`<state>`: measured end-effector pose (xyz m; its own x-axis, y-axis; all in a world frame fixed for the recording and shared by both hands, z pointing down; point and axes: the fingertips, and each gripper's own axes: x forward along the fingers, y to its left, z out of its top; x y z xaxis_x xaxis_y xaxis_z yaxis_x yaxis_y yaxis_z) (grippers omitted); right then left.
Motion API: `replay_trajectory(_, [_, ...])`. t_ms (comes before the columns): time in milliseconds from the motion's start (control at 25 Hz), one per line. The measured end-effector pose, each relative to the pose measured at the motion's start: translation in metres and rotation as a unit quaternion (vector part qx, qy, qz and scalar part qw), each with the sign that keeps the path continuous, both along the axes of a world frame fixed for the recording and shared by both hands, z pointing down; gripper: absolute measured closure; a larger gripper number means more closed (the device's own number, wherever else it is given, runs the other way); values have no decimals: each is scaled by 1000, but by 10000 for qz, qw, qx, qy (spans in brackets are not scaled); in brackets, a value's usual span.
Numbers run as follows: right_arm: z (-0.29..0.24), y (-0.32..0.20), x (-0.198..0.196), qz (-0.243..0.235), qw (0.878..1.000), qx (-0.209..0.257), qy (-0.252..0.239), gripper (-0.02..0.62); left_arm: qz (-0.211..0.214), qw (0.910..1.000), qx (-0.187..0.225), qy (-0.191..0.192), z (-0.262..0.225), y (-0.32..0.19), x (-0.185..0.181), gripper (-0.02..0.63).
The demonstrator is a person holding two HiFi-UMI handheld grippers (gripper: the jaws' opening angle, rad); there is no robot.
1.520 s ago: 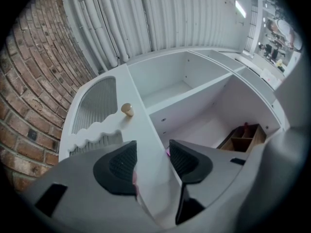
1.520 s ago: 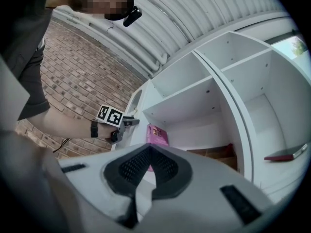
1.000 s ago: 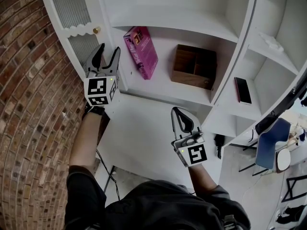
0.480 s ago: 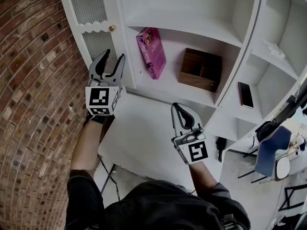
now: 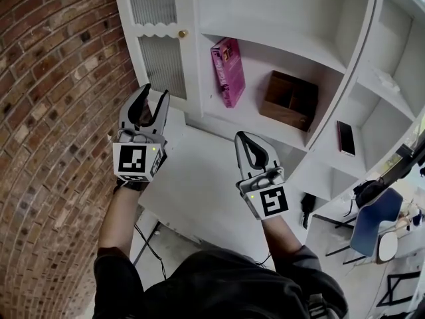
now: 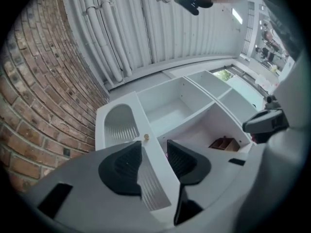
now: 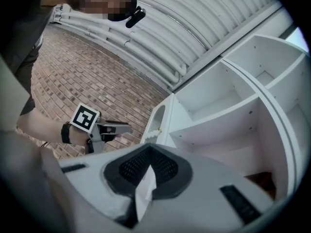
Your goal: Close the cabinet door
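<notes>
**Door open, left gripper lined up on its edge**

A brick wall (image 5: pixel 60 111) fills the left. Right of it a white shelf unit rises behind a white bench (image 5: pixel 199 185). The cabinet door (image 5: pixel 159 55), with ribbed panels and a brass knob (image 5: pixel 182 33), stands swung open at the unit's left end.

The left gripper (image 5: pixel 155 92) is raised just near the door's lower panel, its jaws spread and lately closing. In the left gripper view the door's free edge runs through the gap. Whether it lies between the pads or farther off cannot be told, and neither pad presses on it.

The right gripper (image 5: pixel 243 137) hovers over the bench with its jaws pressed together. The white sliver in their slit is too thin to identify.

The head view cuts off the door's top, while the left gripper view shows its arched upper panel. Only the head view shows the pink book (image 5: pixel 228 72) whole. It also shows the wooden box (image 5: pixel 291 100) and a dark flat item (image 5: pixel 346 138) on a right shelf that is hard to name.
</notes>
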<state>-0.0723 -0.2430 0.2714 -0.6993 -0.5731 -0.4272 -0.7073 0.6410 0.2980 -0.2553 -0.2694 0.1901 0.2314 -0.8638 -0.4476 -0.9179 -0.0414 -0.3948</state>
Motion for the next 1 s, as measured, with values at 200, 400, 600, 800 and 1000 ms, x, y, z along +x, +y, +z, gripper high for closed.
replay_trajectory(200, [-15, 9, -18, -174, 9997, 186, 24, 595, -157, 9998, 48, 97, 6, 34, -16, 459])
replay_trajectory(400, [-27, 17, -31, -319, 9989, 332, 59, 595, -284, 9994, 53, 173, 12, 64, -27, 483])
replay_trajectory(600, [-38, 23, -41, -425, 9980, 455, 61, 595, -422, 9987, 163, 242, 12, 92, -34, 517])
replay_trajectory(800, [-47, 28, -48, -482, 9973, 549, 71, 595, -554, 9977, 258, 298, 14, 116, -41, 557])
replay_trajectory(1000, [-52, 32, -54, -512, 9968, 606, 83, 595, -617, 9970, 308, 339, 17, 134, -45, 597])
